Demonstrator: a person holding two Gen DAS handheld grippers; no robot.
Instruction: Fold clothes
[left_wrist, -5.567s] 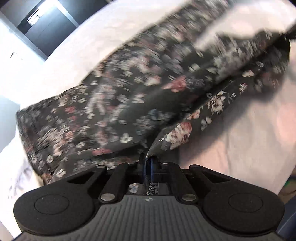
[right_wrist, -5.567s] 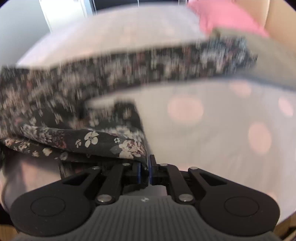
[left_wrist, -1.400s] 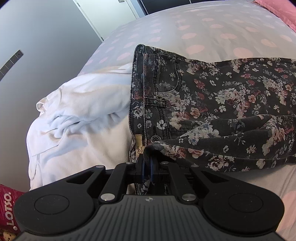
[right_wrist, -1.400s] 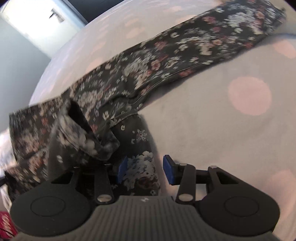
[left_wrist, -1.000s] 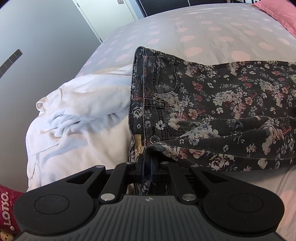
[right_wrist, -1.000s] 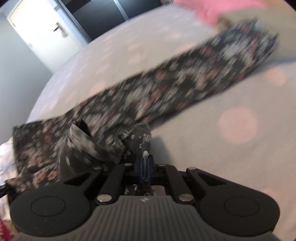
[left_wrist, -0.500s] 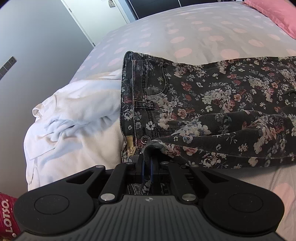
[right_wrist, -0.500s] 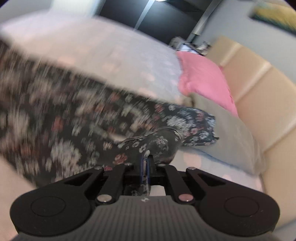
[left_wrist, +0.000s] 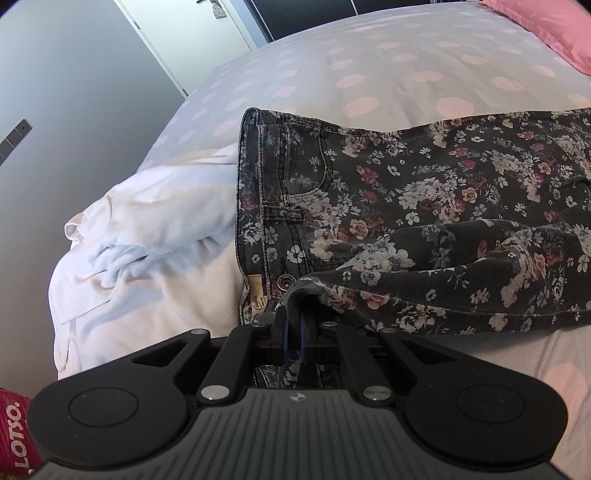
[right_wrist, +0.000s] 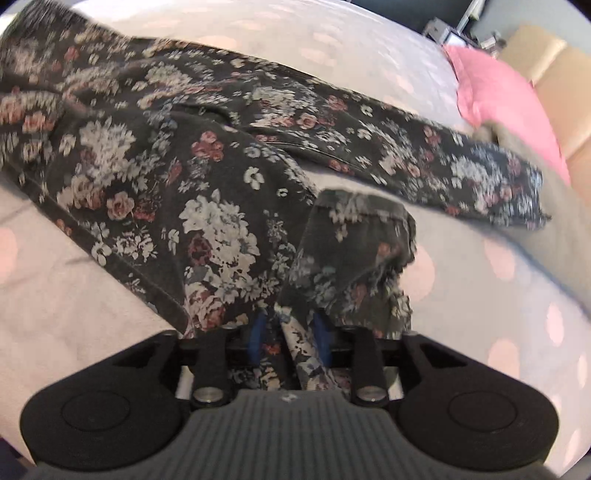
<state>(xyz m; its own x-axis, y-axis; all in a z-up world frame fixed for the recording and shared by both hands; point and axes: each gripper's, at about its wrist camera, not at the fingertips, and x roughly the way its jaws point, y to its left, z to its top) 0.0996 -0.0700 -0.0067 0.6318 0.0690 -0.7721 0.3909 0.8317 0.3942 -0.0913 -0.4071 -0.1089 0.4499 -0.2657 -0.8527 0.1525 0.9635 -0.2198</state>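
A wide bed under a pale grey cover with pink polka dots (left_wrist: 388, 70) fills both views, with bare cover stretching beyond the clothes toward the far edge and more of it free at the near right. The dark grey floral-print denim jeans (left_wrist: 424, 192) lie across the bed, waistband toward the left side, one leg running flat to the right and reaching the pink pillow (right_wrist: 506, 107) and a grey cushion edge; the other leg is bunched over the near side. A crumpled white garment (left_wrist: 155, 236) lies just beside the waistband, draped over the bed's left edge, where a grey wall and white door stand close. A red package printed "LOTSO" (left_wrist: 14, 428) shows at the lower left corner. The black left gripper (left_wrist: 293, 332) has its blue-padded jaws pressed together on a fold of jeans fabric near the waist button. The black right gripper (right_wrist: 288, 332) has its jaws set apart, a hem end of the jeans lying loose between the blue pads (right_wrist: 255, 336); the view is slightly blurred.
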